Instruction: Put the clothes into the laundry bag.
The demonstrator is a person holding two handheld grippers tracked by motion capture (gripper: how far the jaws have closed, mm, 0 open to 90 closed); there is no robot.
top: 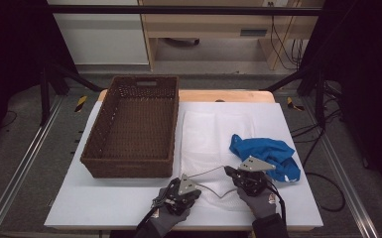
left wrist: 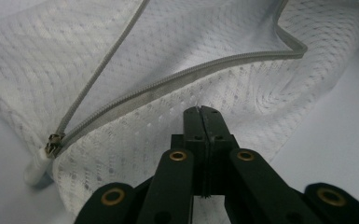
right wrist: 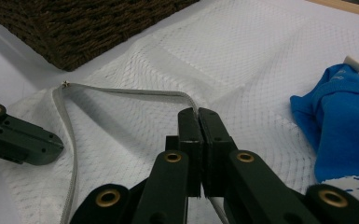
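The brown wicker basket sat at the table's left, rectangular, open weave, w/ a handle slot in its far wall; it stood just beside the white mesh bag, probably parked there to receive things later. The bag lay flat on the white table at centre, a soft netted pouch w/ a grey zipper running along its near edge, unzipped so the 2 tape edges spread apart in a V. The zipper pull, small & metal w/ a white tab, sat at the V's closed end. The left gripper was at the bag's near-left corner, jaws together & pinching the lower mesh layer just below the zipper, likely pinning that side down. The right gripper was further right, jaws also together, clamped on the upper zipper edge at its bend, which looked lifted off the lower layer. Judging by this, the 2 grips were holding the mouth open so something could go in. The blue cloth, crumpled, soft knit w/ a small white tag, lay at the right, resting on the bag's right edge & close behind the right gripper, handy as the probable next item for the bag. Both gloved hands came in from the bottom edge.
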